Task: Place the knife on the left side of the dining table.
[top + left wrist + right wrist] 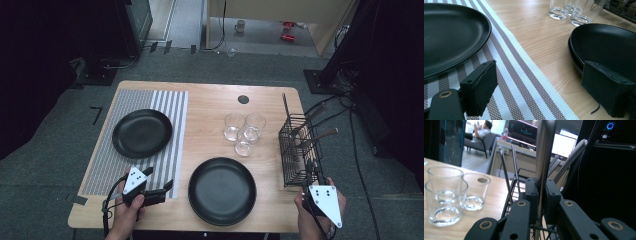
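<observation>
The right gripper (541, 195) fingers are clamping a metal utensil handle (544, 157) in the wire rack (295, 150), while the left gripper (544, 87) fingers are gaping wide, holding nothing.

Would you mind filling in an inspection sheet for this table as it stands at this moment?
Surface: wooden table, striped placemat on its left part.
Job's things: metal utensil handle standing in the wire cutlery basket at the right edge.
Clutter: black plate on the placemat; stacked black plates near the front; four clear glasses mid-table.
Grippers: left tool open, low above the placemat's edge; right tool shut on the utensil handle.
Cables: one trails from the left tool; more on the floor at right.
Surroundings: grey carpet, dark stands; mug on the floor beyond.
</observation>
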The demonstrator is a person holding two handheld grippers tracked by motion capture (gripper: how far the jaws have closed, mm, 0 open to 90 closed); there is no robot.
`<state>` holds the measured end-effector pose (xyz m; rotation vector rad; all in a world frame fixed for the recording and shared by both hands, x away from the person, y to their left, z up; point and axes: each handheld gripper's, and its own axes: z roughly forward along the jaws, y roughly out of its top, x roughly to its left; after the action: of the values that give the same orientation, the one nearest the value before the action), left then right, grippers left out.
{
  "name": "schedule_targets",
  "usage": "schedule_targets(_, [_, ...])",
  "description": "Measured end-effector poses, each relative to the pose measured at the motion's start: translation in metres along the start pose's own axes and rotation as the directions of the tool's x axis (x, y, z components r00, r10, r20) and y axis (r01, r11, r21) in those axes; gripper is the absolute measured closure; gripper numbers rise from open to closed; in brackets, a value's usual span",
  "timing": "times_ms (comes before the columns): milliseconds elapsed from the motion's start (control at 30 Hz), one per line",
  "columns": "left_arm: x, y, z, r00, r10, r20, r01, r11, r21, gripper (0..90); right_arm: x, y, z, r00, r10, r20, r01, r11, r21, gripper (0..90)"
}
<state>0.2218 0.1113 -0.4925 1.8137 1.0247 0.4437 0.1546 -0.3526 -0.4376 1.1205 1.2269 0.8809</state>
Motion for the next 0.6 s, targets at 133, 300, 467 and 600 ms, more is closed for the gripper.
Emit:
schedule_targets(133, [-0.001, 0.0, 0.001, 0.9999, -0.009, 0.012, 0.009, 1.0, 0.001, 13.6, -0.004, 0.003, -0.001, 0.9994, 0.034, -0.005, -0.034, 0.999, -0.031, 84.9])
schedule_targets(300, [-0.003, 0.0, 0.005, 0.9998, 0.003, 0.022, -0.003, 1.0, 0.004, 13.6, -0.003, 0.005, -0.003, 0.9984, 0.057, -0.008, -0.057, 0.996, -0.062, 84.9])
schedule_targets(467, [-0.008, 0.001, 0.006, 0.9995, 0.015, 0.029, -0.015, 0.9999, -0.006, 13.6, -0.007, 0.014, -0.012, 0.9956, 0.093, -0.012, -0.094, 0.988, -0.122, 84.9])
schedule_targets(600, [-0.013, 0.0, 0.005, 0.999, 0.026, 0.037, -0.025, 0.9995, -0.017, 13.6, -0.014, 0.025, -0.02, 0.9901, 0.139, -0.024, -0.141, 0.976, -0.165, 84.9])
